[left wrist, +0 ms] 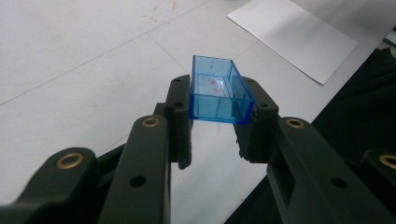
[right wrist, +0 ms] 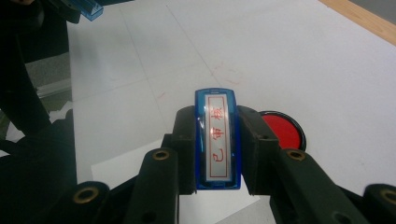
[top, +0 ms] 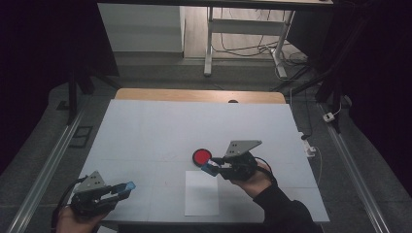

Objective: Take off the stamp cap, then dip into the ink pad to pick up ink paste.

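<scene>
In the high view, the right gripper point(top: 212, 165) hovers between the red ink pad point(top: 201, 156) and the white sheet of paper point(top: 202, 192), its jaws clamped on a blue stamp point(top: 210, 168). The left gripper point(top: 127, 188) rests low at the near left of the table point(top: 145, 136), well apart, with a blue cap point(top: 130, 185) pinched at its tip. The step in hand looks like inking or just-inked stamping; the next move likely calls for turning the stamp face down and pressing it squarely on the paper.

In the left gripper view, the jaws stand at a narrow gap, gripping the clear blue cap point(left wrist: 218, 91) by its two long sides, open end facing the camera; the paper point(left wrist: 294, 37) lies beyond.

In the right gripper view, the jaws close snugly on the stamp point(right wrist: 217, 140), whose face with red characters points up at the camera; the ink pad point(right wrist: 282, 129) sits just beside the right jaw
</scene>
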The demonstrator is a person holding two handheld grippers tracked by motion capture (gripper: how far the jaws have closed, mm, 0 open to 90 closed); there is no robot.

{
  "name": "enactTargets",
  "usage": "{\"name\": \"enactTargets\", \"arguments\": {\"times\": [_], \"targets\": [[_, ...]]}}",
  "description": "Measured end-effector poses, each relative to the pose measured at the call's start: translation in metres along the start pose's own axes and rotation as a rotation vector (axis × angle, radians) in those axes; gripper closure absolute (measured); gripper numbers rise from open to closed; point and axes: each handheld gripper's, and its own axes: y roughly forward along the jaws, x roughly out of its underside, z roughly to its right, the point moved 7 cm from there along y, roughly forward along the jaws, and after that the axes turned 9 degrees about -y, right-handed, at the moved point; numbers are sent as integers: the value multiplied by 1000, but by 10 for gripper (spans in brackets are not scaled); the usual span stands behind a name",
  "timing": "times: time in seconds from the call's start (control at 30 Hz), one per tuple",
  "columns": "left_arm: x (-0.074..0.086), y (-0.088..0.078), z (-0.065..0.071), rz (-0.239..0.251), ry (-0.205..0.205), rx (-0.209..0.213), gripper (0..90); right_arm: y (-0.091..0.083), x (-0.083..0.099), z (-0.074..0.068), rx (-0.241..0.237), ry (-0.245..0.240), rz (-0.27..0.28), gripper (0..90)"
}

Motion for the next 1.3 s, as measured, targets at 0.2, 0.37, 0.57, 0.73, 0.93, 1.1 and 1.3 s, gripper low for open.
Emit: {"name": "enactTargets", "arguments": {"times": [0.2,0.37,0.57,0.73,0.93,1.1,1.3], "targets": [[0,1,0,-3,1,3,683,0,-1,1,0,2,-3,710],[0,1,0,-8,1,5,683,3,0,4,11,11,-19,709],[1,2,0,-13,-3,6,683,7,-2,11,23,24,-19,709],[1,1,-1,-8,-9,14,683,12,-3,17,33,34,-17,709],[1,2,-1,-10,-10,16,683,16,-3,25,51,42,-34,709],[0,2,0,-8,-6,18,683,22,-2,35,70,60,-48,709],[0,2,0,-10,1,15,683,31,2,46,82,78,-74,710]]}}
